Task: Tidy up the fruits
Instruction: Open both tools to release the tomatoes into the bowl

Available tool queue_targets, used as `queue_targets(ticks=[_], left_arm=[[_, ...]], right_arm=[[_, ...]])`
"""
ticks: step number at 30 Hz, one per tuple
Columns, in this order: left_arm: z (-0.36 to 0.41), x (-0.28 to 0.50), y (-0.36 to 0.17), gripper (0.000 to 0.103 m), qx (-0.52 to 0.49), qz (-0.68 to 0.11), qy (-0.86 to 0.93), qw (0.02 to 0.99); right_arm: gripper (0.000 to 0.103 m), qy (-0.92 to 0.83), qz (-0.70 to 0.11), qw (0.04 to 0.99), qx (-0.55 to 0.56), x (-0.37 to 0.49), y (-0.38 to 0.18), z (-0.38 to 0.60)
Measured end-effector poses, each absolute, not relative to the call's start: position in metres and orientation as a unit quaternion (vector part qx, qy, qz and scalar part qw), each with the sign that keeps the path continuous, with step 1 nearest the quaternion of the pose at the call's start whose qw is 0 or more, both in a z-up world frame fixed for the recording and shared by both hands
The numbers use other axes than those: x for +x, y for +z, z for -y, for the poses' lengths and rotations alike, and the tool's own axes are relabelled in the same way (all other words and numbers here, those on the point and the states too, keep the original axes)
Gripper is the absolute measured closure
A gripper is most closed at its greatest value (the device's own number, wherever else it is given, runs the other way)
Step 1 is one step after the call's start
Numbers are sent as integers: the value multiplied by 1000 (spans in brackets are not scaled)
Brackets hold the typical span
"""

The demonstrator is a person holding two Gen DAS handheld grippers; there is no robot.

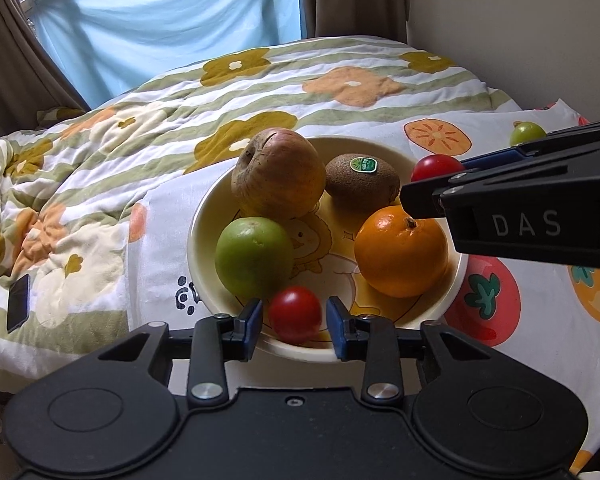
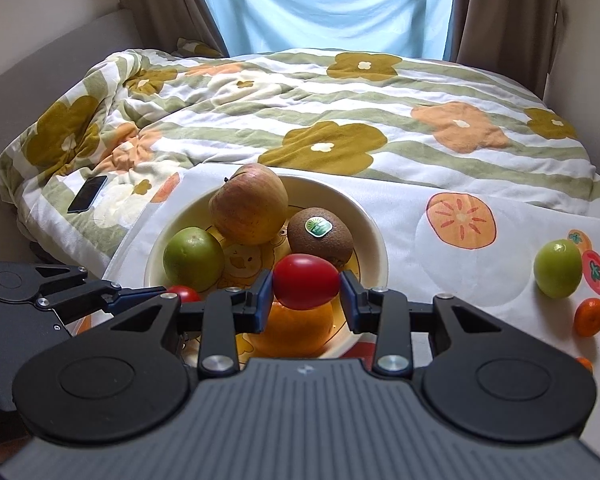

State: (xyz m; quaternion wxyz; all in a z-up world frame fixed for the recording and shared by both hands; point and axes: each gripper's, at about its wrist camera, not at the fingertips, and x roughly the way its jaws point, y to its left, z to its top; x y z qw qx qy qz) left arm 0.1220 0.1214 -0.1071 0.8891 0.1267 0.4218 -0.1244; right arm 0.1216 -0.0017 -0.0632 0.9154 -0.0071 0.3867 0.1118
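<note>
A cream bowl (image 1: 193, 240) (image 2: 366, 218) on the bed holds an apple (image 1: 278, 174), a kiwi (image 1: 362, 184), a green fruit (image 1: 254, 256) and an orange (image 1: 400, 252). A red cherry tomato (image 1: 295, 314) lies at the bowl's near rim between the fingers of my left gripper (image 1: 294, 312), whose pads stand slightly off it on both sides. My right gripper (image 2: 306, 285) is shut on a second red tomato (image 2: 306, 276) and holds it over the orange (image 2: 296, 330). In the left wrist view the right gripper (image 1: 432, 184) reaches in from the right.
A green fruit (image 2: 558, 268) and a small mandarin (image 2: 590, 316) lie on the fruit-print cloth (image 2: 440, 280) right of the bowl. A dark phone (image 2: 88, 194) rests on the flowered quilt (image 2: 340, 92) to the left. Curtains and walls close in behind and at the sides.
</note>
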Motion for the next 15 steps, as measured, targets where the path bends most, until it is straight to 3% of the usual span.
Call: queue_targets(ticks=[2, 4, 15], left_arm=[[-122, 120, -105, 24, 128, -415, -132, 891], [-125, 115, -100, 12, 127, -398, -134, 899], [-142, 106, -89, 11, 107, -383, -135, 907]], right_arm=[[52, 110, -386, 916, -8, 122, -62, 1], [53, 110, -384, 917, -11, 121, -60, 0], [53, 132, -376, 916, -37, 125, -57, -20]])
